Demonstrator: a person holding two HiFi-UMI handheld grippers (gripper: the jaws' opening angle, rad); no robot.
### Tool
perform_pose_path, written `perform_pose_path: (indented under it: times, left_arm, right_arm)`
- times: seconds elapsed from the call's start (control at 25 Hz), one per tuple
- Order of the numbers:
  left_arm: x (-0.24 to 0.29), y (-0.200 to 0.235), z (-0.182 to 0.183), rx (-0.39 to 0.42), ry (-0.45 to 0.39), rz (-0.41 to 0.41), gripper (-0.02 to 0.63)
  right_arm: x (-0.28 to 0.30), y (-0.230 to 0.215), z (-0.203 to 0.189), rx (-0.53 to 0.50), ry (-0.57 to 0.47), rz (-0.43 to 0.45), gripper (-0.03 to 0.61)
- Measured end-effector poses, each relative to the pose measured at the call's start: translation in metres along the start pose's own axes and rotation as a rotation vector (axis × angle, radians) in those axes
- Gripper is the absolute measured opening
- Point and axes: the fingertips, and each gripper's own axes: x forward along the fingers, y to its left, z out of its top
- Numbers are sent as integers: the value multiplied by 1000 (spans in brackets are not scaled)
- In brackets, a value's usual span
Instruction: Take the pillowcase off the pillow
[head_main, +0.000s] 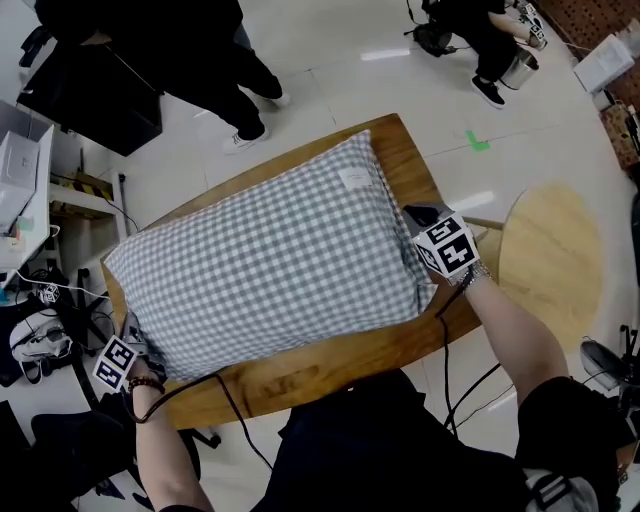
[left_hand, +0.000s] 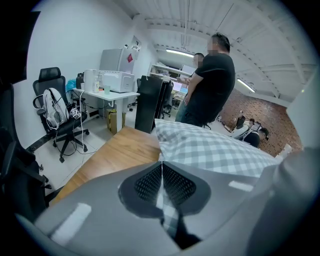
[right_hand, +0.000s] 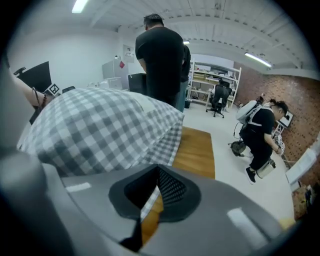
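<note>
The pillow (head_main: 270, 265), inside its checked pillowcase (head_main: 300, 215), lies flat on the wooden counter (head_main: 330, 365). Your left gripper (left_hand: 161, 192) has its fingers clenched on a fold of pillowcase at the near left corner, and your right gripper (right_hand: 149, 200) pinches the cloth edge at the right end. Gripping at two separated points likely lets you tension the cloth and draw it off.

We see a wooden table (head_main: 330, 372) with rounded corners standing on a pale tiled floor (head_main: 330, 60). Directly on it lies one pillow (head_main: 270, 265) in a grey-and-white checked pillowcase (head_main: 220, 300), set slantwise and covering most of the top. A small white label (head_main: 353, 179) shows near its far right corner. Bare wood shows along the near edge and at the far right corner.
</note>
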Motion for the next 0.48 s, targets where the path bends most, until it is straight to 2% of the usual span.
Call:
perform_pose_path:
  times: [0.12, 0.28, 0.36, 0.48]
  left_arm:
    - [5, -1, 5, 6, 5, 14, 6]
    - [11, 0, -5, 12, 6, 26, 7]
    - [12, 1, -9, 13, 3, 31, 8]
    - [11, 5, -9, 13, 1, 34, 7]
  right_arm:
    - [27, -6, -5, -5, 38, 57, 12]
    - [51, 0, -23, 28, 69, 169, 79]
    - [53, 8, -22, 75, 46, 245, 100]
    - [36, 27, 5, 154, -52, 361, 107]
